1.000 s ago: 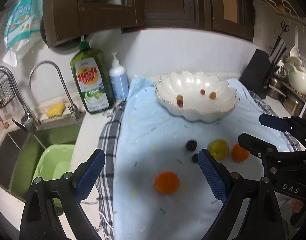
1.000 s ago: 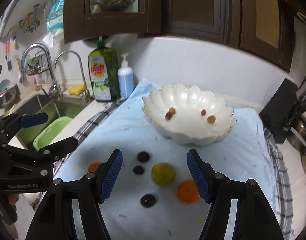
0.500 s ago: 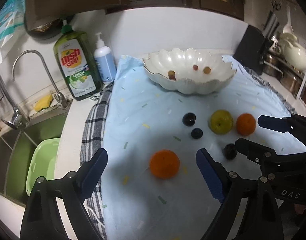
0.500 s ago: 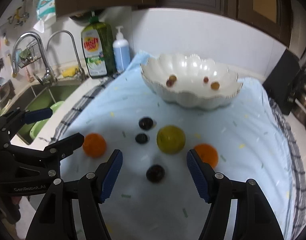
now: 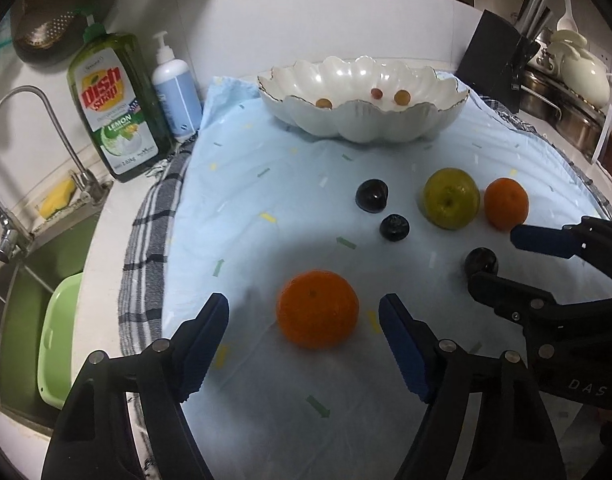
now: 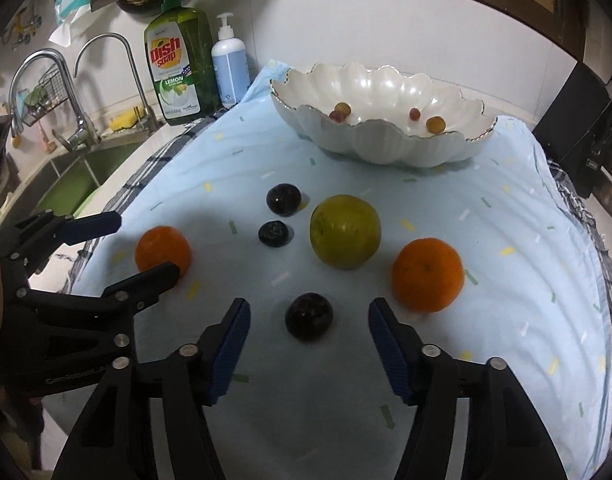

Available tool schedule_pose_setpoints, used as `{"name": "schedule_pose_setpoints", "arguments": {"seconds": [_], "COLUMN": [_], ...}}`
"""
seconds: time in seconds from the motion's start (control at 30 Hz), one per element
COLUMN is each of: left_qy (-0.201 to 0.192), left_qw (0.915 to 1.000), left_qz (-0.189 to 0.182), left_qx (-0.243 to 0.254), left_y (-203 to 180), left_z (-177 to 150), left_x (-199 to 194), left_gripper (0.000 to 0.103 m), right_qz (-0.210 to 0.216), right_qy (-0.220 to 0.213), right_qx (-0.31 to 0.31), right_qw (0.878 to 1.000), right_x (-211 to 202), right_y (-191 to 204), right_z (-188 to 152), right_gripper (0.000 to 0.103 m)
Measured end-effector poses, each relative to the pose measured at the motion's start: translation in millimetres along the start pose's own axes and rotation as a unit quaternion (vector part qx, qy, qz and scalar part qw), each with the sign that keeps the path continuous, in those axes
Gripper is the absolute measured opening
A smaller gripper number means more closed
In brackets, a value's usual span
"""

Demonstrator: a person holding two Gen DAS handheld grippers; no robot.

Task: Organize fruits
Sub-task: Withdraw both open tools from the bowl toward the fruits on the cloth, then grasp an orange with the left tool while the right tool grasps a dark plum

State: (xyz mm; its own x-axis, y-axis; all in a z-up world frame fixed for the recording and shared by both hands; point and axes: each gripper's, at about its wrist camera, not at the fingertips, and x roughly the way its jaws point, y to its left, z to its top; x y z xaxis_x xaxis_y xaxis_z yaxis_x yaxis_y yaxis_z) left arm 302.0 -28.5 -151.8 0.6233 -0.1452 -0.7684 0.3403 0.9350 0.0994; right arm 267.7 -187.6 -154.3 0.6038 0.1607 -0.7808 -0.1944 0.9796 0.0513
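Note:
An orange (image 5: 317, 308) lies on the light blue cloth (image 5: 265, 184) between the jaws of my left gripper (image 5: 303, 312). The jaws are closing, and the blue pads (image 5: 209, 336) stand clear of the peel. My right gripper (image 6: 310, 314) straddles a dark plum (image 6: 309, 317); its jaws are closing too, with gaps on both sides. Farther back lie a green apple (image 6: 344, 232), a second orange (image 6: 428, 275) and two more dark plums (image 6: 283, 199). The white scalloped bowl (image 6: 386, 144) at the back holds several grapes (image 6: 435, 124).
A green dish soap bottle (image 5: 113, 108) and a pump bottle (image 5: 175, 84) stand at the back left. The sink (image 5: 25, 280) with a green tub (image 5: 57, 332) lies to the left. A black knife block (image 5: 498, 60) and pots stand at the right.
Both grippers have come down toward the cloth, so the fruit looks larger. The left jaws now frame the orange and the right jaws the plum. Both pairs of jaws have narrowed.

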Motion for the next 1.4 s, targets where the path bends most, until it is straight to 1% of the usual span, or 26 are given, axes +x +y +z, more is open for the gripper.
{"name": "schedule_pose_setpoints", "arguments": {"seconds": [0.13, 0.2, 0.27, 0.33, 0.5, 0.63, 0.7, 0.8, 1.07, 1.3, 1.4], "left_qy": [0.006, 0.011, 0.014, 0.015, 0.020, 0.022, 0.022, 0.018, 0.018, -0.005, -0.021], "left_qw": [0.9999, 0.9999, 0.9998, 0.9998, 0.9995, 0.9993, 0.9990, 0.9993, 0.9988, 0.9987, 0.9987], "left_qz": [-0.009, -0.012, -0.013, -0.016, -0.022, -0.031, -0.038, -0.033, -0.046, -0.051, -0.047], "left_qx": [-0.001, 0.000, 0.002, 0.003, 0.009, 0.004, 0.003, 0.005, 0.003, 0.001, 0.003], "left_y": [0.4, 0.0, -0.3, -0.7, -1.7, -1.1, -0.8, -0.3, 4.7, 10.9, 12.7], "left_z": [-0.7, -0.8, -1.0, -1.3, -1.2, -1.5, -1.1, -1.1, 1.1, 11.5, 17.7], "left_x": [8.5, 12.5, 15.9, 17.6, 22.8, 24.9, 25.4, 25.3, 19.9, 2.6, -5.2], "left_gripper": [0.074, 0.070, 0.068, 0.067, 0.057, 0.054, 0.049, 0.044, 0.043, 0.043, 0.043], "right_qz": [0.003, 0.003, 0.003, 0.003, 0.001, -0.004, -0.003, -0.002, 0.001, 0.001, -0.001], "right_qy": [0.009, 0.011, 0.014, 0.017, 0.018, 0.017, 0.017, 0.016, 0.005, -0.014, -0.030], "right_qx": [0.004, 0.005, 0.002, 0.000, -0.008, -0.010, -0.007, -0.005, -0.010, -0.004, -0.002], "right_qw": [1.000, 1.000, 1.000, 1.000, 1.000, 1.000, 1.000, 1.000, 1.000, 1.000, 1.000], "right_x": [8.8, 11.0, 13.6, 15.6, 18.0, 18.2, 18.2, 17.3, 10.3, -1.7, -8.9], "right_y": [-0.1, 0.4, 1.3, 1.9, 4.9, 5.2, 4.3, 4.8, 10.3, 11.6, 11.9], "right_z": [-0.7, -1.4, -1.9, -2.2, -1.4, -0.4, -0.4, -0.1, 6.0, 16.6, 21.3], "right_gripper": [0.054, 0.051, 0.049, 0.043, 0.036, 0.029, 0.029, 0.028, 0.028, 0.028, 0.028]}}
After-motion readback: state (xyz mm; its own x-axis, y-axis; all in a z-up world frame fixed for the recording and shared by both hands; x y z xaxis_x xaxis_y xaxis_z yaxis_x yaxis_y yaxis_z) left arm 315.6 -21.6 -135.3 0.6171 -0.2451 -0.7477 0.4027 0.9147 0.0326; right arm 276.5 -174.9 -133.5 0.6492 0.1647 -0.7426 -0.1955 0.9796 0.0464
